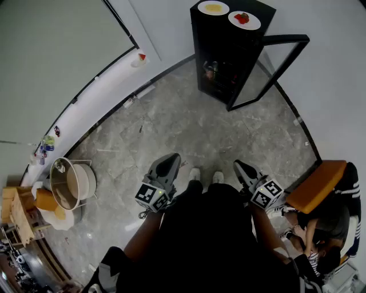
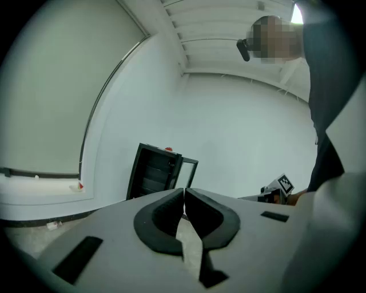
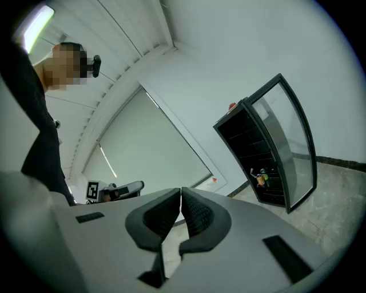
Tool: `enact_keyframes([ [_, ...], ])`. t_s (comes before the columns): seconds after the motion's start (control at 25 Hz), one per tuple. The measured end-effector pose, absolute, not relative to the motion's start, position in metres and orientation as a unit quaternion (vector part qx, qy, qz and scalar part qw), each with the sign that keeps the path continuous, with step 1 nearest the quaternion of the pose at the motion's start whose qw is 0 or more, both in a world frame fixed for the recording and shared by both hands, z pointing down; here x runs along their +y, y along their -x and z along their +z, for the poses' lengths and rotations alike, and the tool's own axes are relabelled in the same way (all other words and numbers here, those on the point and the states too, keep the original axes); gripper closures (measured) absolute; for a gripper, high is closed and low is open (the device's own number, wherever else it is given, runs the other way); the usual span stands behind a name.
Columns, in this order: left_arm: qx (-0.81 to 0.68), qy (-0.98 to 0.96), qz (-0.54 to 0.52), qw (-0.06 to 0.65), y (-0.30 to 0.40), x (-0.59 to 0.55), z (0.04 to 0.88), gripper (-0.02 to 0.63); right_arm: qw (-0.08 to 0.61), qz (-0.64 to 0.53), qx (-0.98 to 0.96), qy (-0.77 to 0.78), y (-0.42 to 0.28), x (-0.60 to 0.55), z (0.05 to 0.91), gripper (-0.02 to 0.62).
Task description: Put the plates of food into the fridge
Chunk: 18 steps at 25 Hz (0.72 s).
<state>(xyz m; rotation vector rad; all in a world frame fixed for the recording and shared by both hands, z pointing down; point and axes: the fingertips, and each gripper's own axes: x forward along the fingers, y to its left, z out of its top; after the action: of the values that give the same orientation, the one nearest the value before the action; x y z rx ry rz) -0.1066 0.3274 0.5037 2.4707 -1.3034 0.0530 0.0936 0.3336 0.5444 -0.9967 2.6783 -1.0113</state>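
A yellow-food plate (image 1: 213,8) and, at its four o'clock, a red-food plate (image 1: 245,20) sit on top of the black fridge (image 1: 223,40) at twelve o'clock. Its door (image 1: 269,71) stands open. At six o'clock, the left tongs (image 1: 170,161) and right tongs (image 1: 240,167) are clenched, empty, well apart from the fridge.

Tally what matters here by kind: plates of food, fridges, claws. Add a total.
Plates of food: 2, yellow-food plate and red-food plate
Fridge: 1
Claws: 2, left claw and right claw, both shut
Total: 5
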Motion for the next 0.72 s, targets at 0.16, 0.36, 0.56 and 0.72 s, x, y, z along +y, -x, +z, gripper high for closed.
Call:
enact_keyframes([
  [0.16,-0.458,-0.873,0.029,0.165,0.090,0.335,0.504,0.578,0.049,-0.323,0.886,0.331,-0.110,0.339,0.547,0.569],
  [0.36,-0.463,-0.872,0.037,0.153,0.067,0.339,0.500,0.578,0.007,-0.275,0.905,0.325,-0.121,0.343,0.543,0.569],
  [0.56,-0.470,-0.870,0.045,0.145,0.044,0.345,0.497,0.578,-0.007,-0.218,0.922,0.319,-0.130,0.346,0.535,0.569],
  [0.72,-0.477,-0.866,0.047,0.143,0.031,0.350,0.496,0.578,0.028,-0.229,0.921,0.314,-0.144,0.347,0.531,0.569],
])
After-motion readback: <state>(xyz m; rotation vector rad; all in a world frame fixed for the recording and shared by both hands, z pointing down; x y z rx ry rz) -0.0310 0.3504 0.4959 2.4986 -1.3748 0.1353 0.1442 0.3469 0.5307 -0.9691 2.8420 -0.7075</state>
